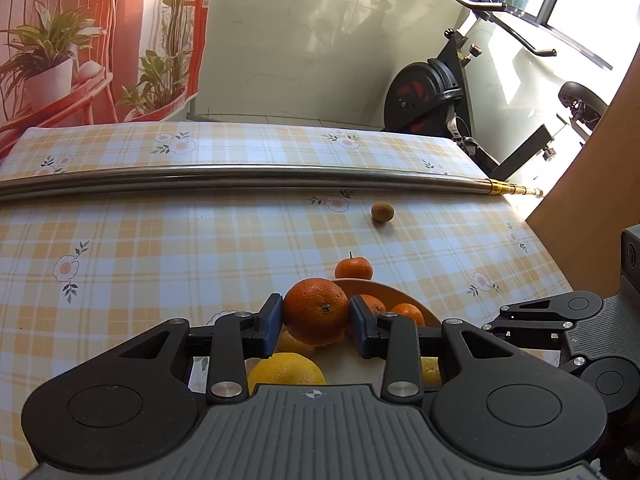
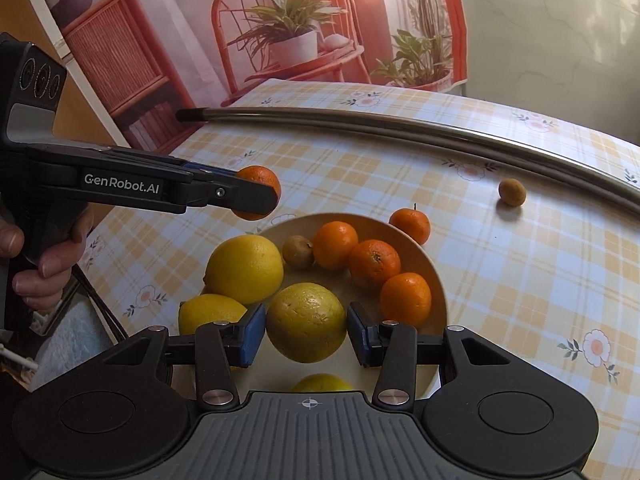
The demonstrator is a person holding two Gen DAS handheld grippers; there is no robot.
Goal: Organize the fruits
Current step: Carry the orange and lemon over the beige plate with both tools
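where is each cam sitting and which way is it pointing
Left wrist: sits on the left gripper, looking along its fingers across the table toward an exercise bike; its own fingers clamp an orange, and the right gripper's side shows at the right edge.
Right wrist: sits on the right gripper, looking down over the bowl toward a plant poster; its fingers flank a yellow fruit, and the person's hand shows.
Shared: orange, bowl, metal rod, lone brown fruit.

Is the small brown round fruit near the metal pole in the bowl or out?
Out: the small brown round fruit lies alone on the checked tablecloth.
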